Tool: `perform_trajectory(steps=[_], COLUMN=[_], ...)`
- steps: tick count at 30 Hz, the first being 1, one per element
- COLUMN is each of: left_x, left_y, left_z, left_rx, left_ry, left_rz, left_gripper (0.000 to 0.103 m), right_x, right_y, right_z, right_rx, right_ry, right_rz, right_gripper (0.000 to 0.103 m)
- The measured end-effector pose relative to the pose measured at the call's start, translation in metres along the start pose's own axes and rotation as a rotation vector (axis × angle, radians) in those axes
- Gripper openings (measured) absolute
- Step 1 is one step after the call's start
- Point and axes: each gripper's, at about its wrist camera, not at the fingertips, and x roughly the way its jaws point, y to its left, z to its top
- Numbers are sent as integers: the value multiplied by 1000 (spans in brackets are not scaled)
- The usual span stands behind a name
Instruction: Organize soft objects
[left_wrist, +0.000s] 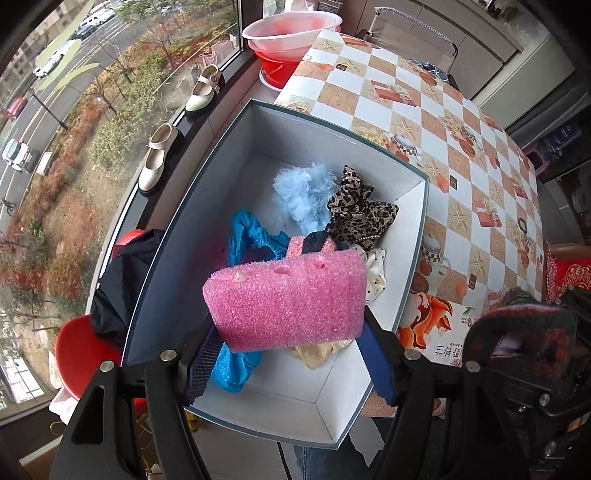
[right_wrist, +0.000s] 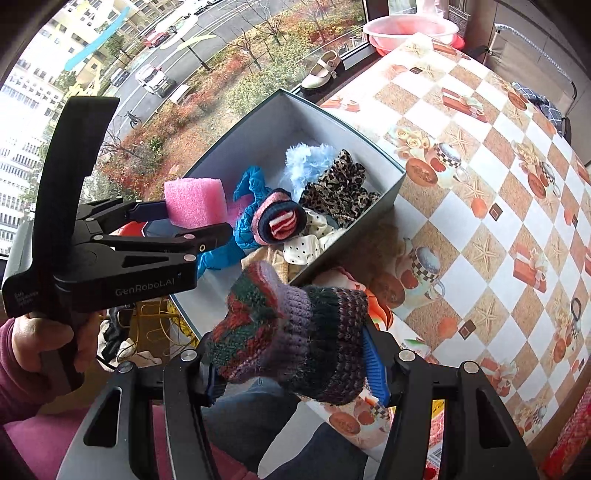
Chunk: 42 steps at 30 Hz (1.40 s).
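"GenRobot.AI" printed on left claw (right_wrist: 192, 218) body; other print illegible.

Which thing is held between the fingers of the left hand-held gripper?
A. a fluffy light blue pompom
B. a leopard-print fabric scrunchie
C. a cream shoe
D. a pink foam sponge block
D: the left hand-held gripper is closed on the pink foam sponge block above the open grey cardboard box, while the other things lie untouched.

The pink sponge (left_wrist: 288, 299) covers much of the box's (left_wrist: 207, 206) contents: the striped sock roll (right_wrist: 281, 218) shows only from the right wrist. A cream cloth (left_wrist: 317, 354) peeks out beneath. Small dark items (right_wrist: 575, 314) on the table (right_wrist: 480, 166) stay unidentifiable.
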Motion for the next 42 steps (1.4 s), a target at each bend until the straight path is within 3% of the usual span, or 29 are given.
perform_trajectory(steps=[9,10,12,14,21,35,42], left_x=[4,6,13,20,20,16,14], left_y=[23,25,28,33,44,35,37], left_z=[5,5,6,6,1,0,-10], left_rx=[-78,-83,-99,-112,-180,-159,-166], left_ry=[-13,0,43,88,82,82,82], left_rz=[78,94,131,174,49,59,67], left_gripper=[76,77,79,79,79,79,79], right_x=[18,19,19,17,14,12,10], right_y=[13,12,10,7,0,7,15], right_z=[59,64,74,81,83,72,70], right_rx=[-3,8,31,54,78,75,34], right_ry=[-3,-9,-17,-24,-19,-7,-7], right_rz=[8,11,7,0,-27,-38,-127], right_gripper=[63,67,88,103,103,103,103])
